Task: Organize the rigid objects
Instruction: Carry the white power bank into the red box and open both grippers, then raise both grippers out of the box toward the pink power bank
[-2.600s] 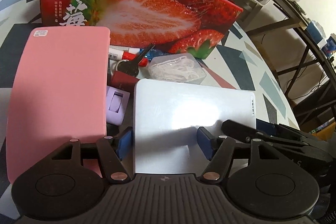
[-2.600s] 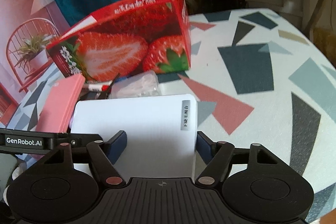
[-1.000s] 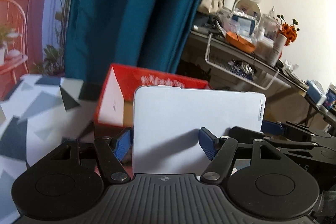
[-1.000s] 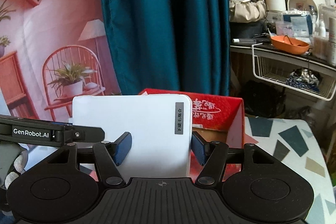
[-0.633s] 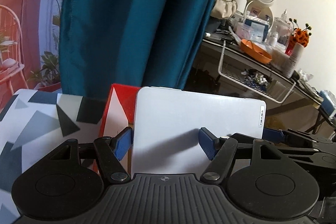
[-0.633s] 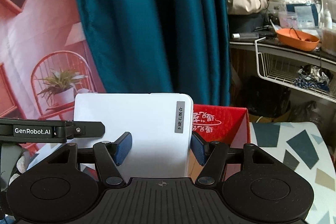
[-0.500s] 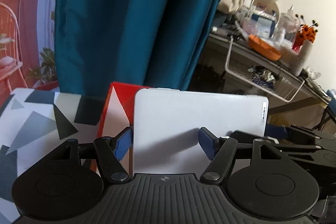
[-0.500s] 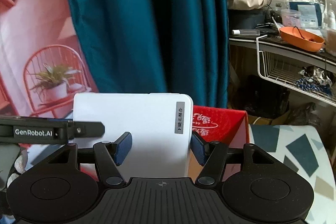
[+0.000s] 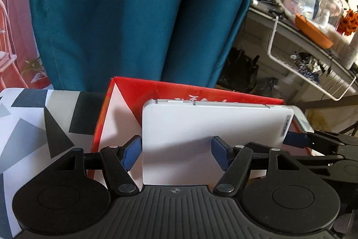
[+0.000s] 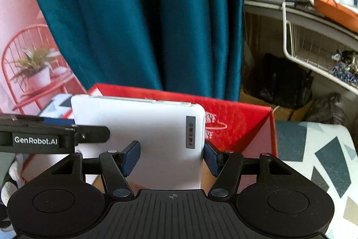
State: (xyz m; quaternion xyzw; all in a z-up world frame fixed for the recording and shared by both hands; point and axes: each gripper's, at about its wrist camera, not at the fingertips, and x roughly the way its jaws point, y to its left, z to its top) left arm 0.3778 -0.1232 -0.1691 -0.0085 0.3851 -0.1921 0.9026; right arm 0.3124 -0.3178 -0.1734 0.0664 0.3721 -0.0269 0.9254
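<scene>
- The white case (image 9: 201, 138) is held in the air over the open red box (image 9: 125, 104), carried flat between both tools.
- The left tool (image 9: 176, 149) grips it: its blue pads (image 9: 132, 151) press on the case's left part, one at the edge and one on the face.
- The right tool (image 10: 171, 156) holds the other end, jaws closed across the labelled side.
- The red box stands on the patterned desk (image 9: 33, 127), in front of a teal curtain (image 9: 134, 15); its inside is mostly hidden by the case.
- Risk, as I judge it: two tools share one rigid case, so if one hand drops faster than the other, the case may twist and slip from the pads.
- The case could also catch on the box's rim and tip the light cardboard.
- Letting go too early would drop it hard.
</scene>
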